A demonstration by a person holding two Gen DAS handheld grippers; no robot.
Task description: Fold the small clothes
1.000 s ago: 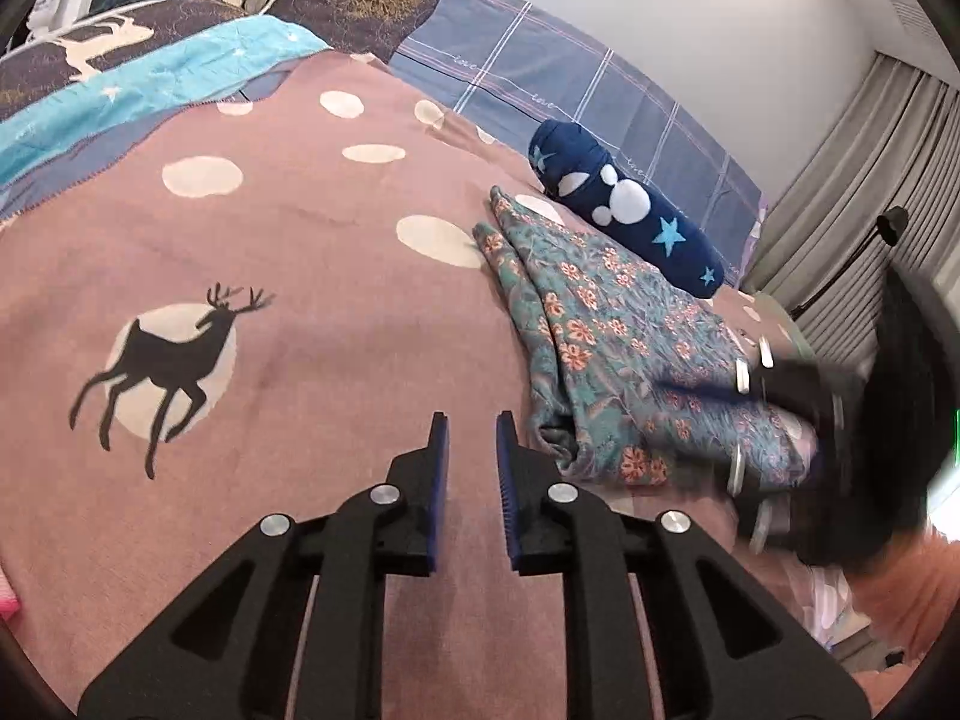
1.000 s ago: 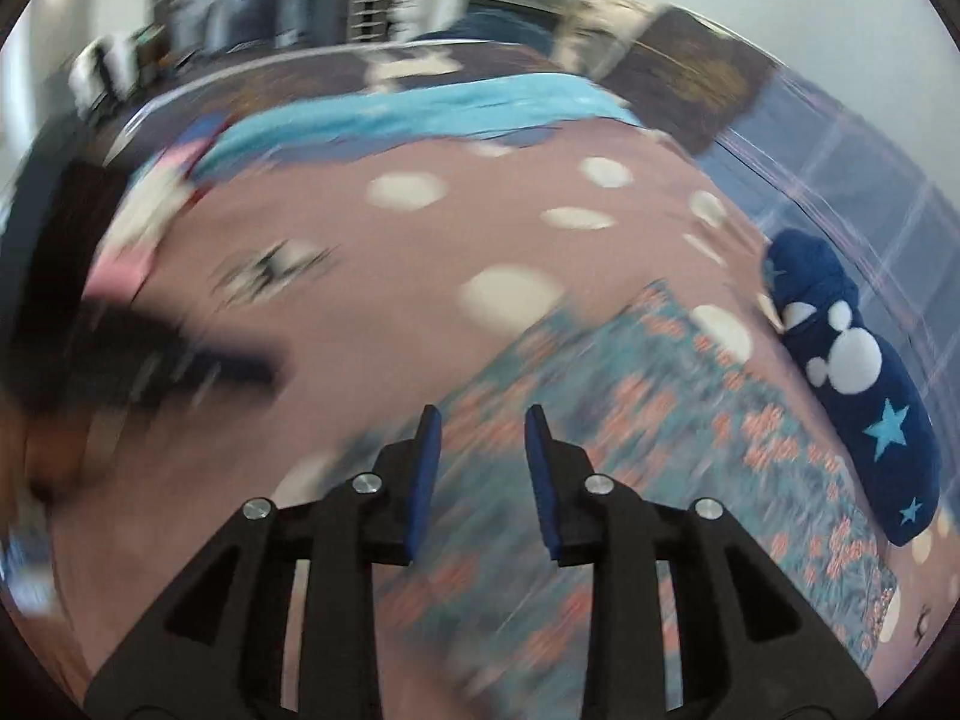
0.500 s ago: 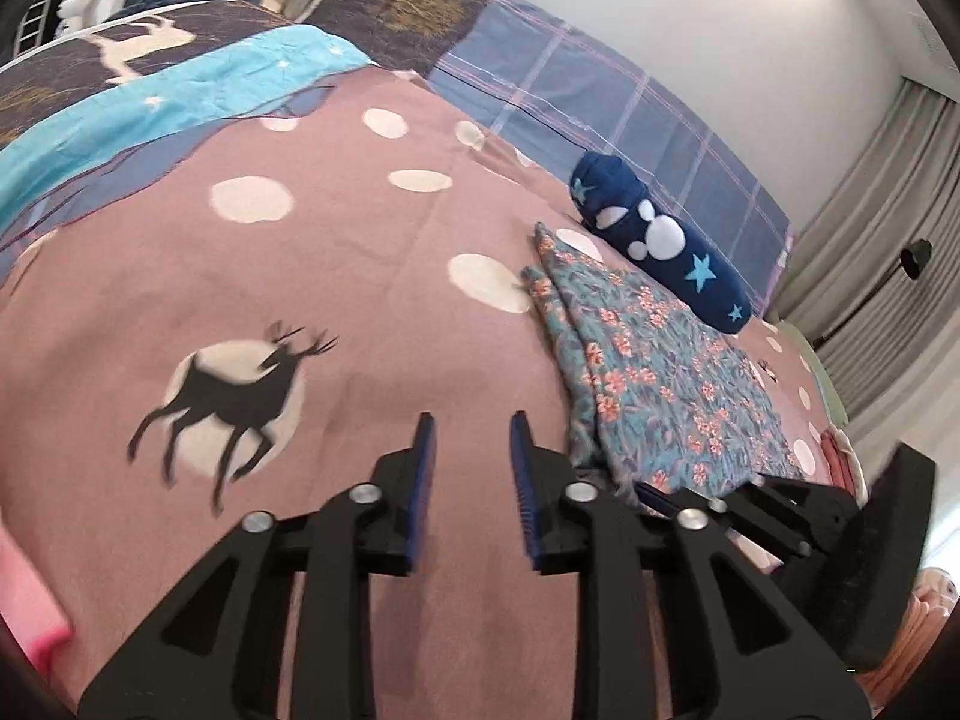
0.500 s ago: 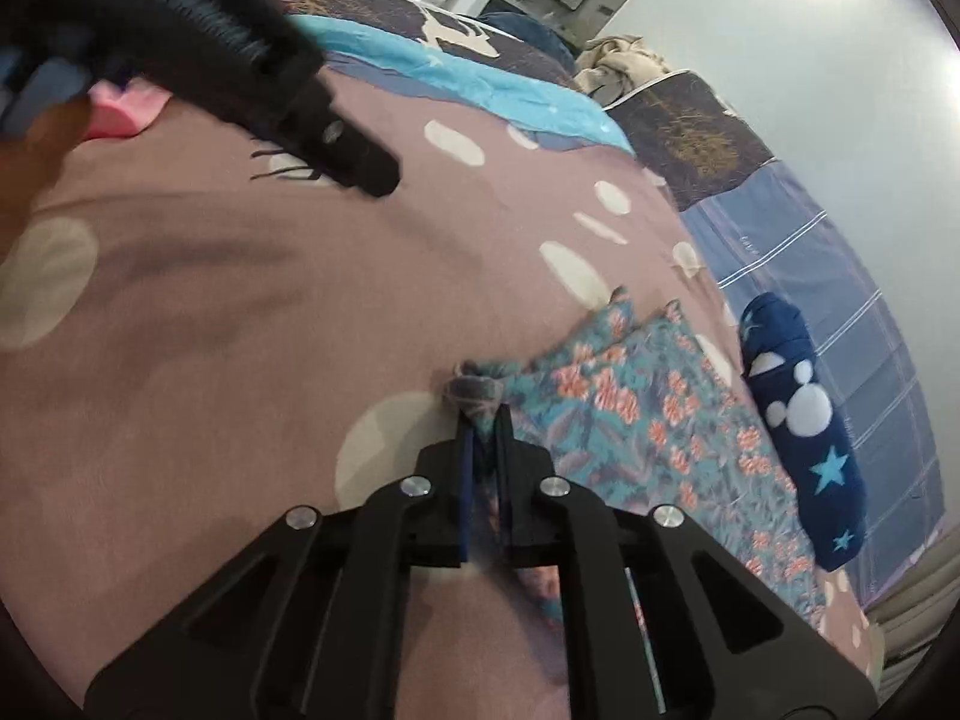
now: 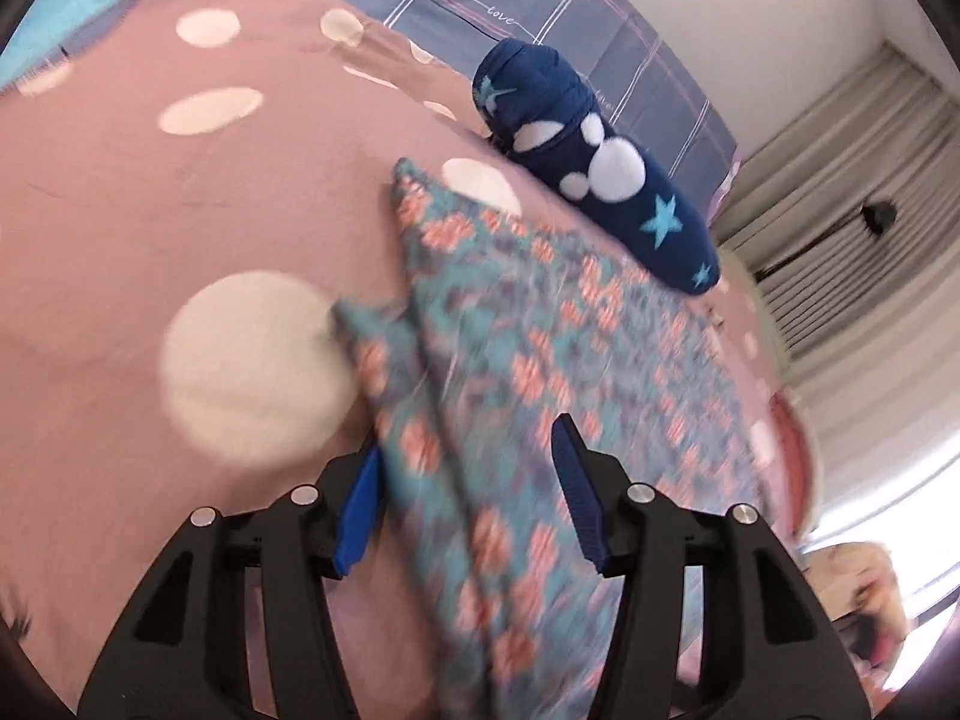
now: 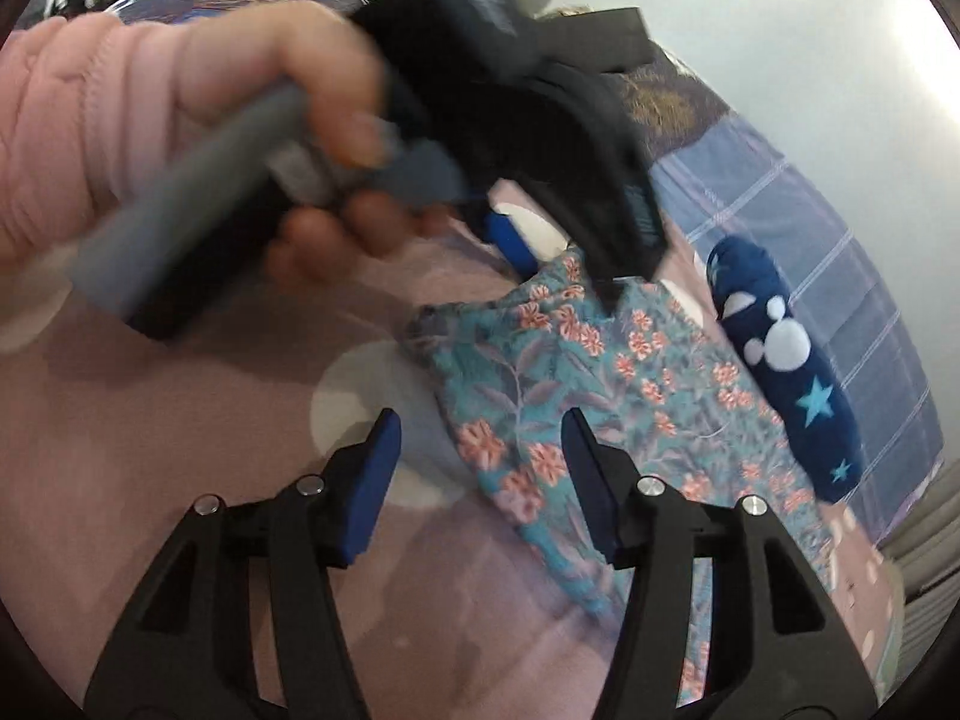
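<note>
bed (image 5: 180,252) with a spotted pink blanket, flowered garment (image 6: 600,384) partly folded.
both tools, left tool (image 5: 465,495) and right tool (image 6: 477,480), are opening over its edge, gripping nothing; more folds remain.

Dotted bedspread (image 6: 180,420), floral garment (image 6: 600,384), navy roll (image 6: 780,360)

A folded teal floral cotton garment (image 6: 606,396) lies centre-frame on the pink dotted blanket (image 6: 180,432), a navy star-patterned fleece roll (image 6: 780,360) at its right.

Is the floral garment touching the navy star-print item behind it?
Cannot tell. In the right wrist view the floral garment runs close alongside the navy star-print item, pink blanket showing between at one end; the left wrist view is blurred.
</note>
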